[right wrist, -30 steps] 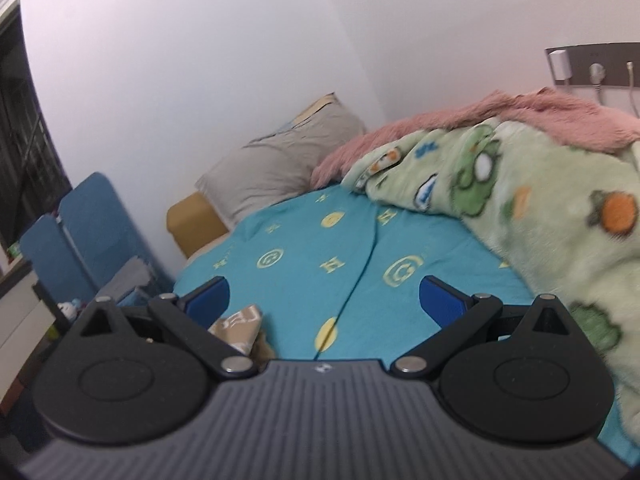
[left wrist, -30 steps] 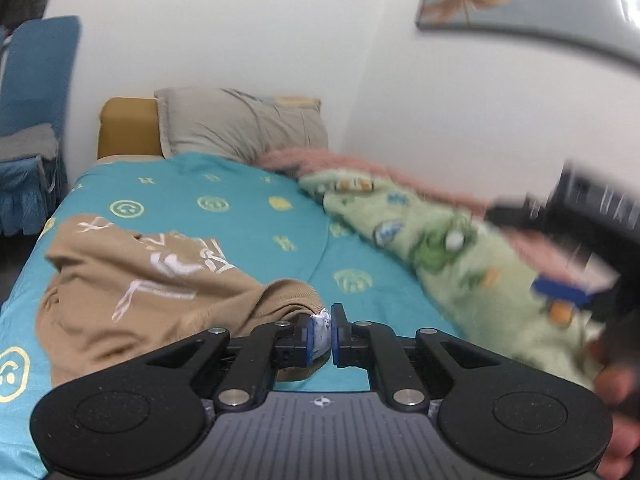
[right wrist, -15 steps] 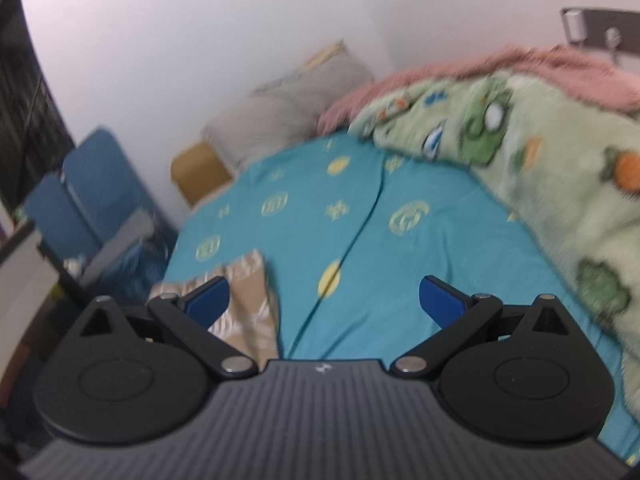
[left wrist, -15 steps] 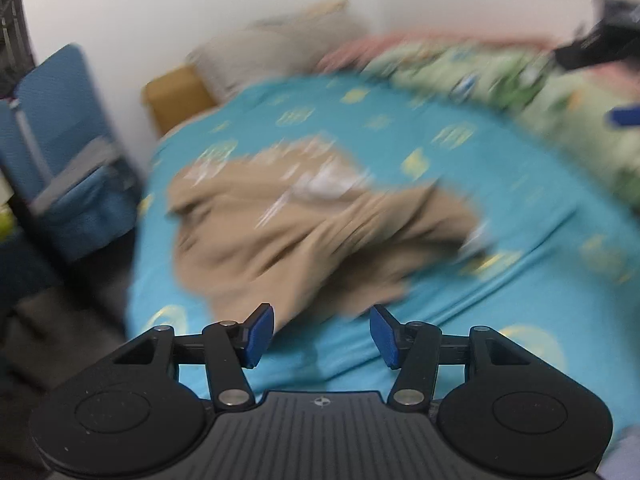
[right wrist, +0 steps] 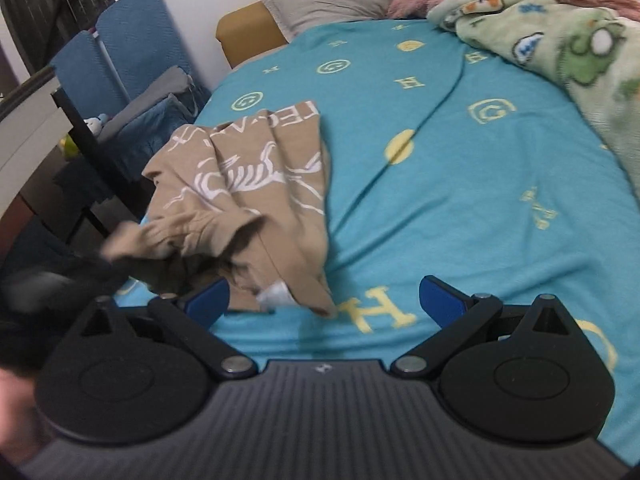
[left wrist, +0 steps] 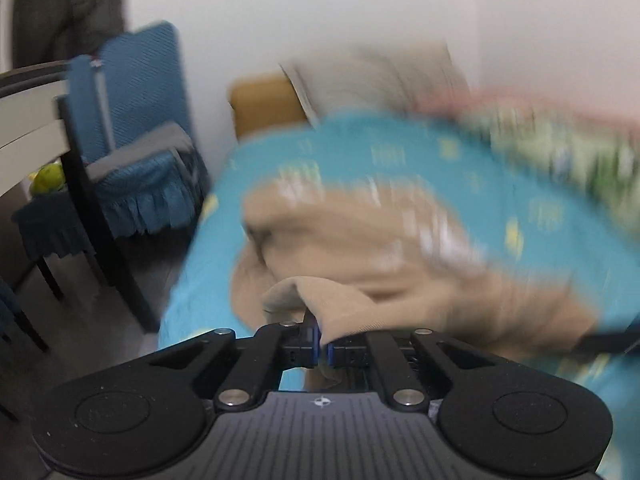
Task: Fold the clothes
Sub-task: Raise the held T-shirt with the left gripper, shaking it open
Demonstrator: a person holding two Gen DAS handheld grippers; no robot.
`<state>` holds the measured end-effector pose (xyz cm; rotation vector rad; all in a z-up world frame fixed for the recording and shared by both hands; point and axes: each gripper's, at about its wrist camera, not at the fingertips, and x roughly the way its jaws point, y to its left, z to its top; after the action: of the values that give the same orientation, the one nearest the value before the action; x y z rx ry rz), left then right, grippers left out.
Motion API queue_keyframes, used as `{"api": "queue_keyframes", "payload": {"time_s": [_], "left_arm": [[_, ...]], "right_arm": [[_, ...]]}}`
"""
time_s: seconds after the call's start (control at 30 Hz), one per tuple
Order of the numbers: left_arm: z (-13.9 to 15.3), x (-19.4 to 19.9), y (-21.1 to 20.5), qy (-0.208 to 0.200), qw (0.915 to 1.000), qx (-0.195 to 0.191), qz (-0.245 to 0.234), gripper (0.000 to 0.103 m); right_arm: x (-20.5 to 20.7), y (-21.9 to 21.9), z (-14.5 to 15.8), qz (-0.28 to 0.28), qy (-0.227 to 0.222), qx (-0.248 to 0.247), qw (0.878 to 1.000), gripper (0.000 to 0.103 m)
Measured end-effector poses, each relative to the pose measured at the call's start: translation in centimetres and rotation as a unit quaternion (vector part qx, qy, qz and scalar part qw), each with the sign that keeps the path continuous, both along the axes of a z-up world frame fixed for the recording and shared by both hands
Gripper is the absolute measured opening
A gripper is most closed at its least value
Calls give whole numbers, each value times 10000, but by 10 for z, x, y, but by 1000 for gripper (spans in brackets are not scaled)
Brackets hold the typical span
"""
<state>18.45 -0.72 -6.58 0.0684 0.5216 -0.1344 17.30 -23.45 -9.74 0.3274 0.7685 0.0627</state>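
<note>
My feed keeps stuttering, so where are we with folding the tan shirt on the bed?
Done: nothing looks folded; the tan shirt lies crumpled near the edge of the teal bedsheet. In hand: the left gripper is shut on a fold of its fabric, while the right gripper hangs open near the hem, holding nothing. Left: spreading it flat and every fold.

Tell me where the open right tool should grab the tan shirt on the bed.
Probably the near bottom corner of the tan shirt, where the hem tapers to a loose point on the teal sheet. Come in low from the near side with the right tool, one finger each side.
</note>
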Motion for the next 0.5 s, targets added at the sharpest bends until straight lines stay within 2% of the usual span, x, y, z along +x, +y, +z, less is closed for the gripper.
{"api": "queue_keyframes", "payload": {"time_s": [0.07, 0.13, 0.23, 0.33, 0.5], "left_arm": [[25, -14, 10, -526, 9975, -471, -41, 4], [46, -29, 19, -986, 9921, -772, -65, 4], [67, -49, 31, -1345, 9839, -1170, -101, 4], [86, -64, 32, -1513, 9807, -1235, -137, 4], [120, -84, 30, -1734, 9783, -1122, -163, 3]], "right_arm": [[8, 1, -4, -133, -39, 70, 9999, 103], [12, -3, -7, -272, -82, 200, 9994, 103], [13, -4, -12, -319, -25, 284, 9991, 103], [13, 5, -13, 94, 62, 477, 9988, 103], [-13, 35, 7, 927, -452, 242, 9944, 103]]}}
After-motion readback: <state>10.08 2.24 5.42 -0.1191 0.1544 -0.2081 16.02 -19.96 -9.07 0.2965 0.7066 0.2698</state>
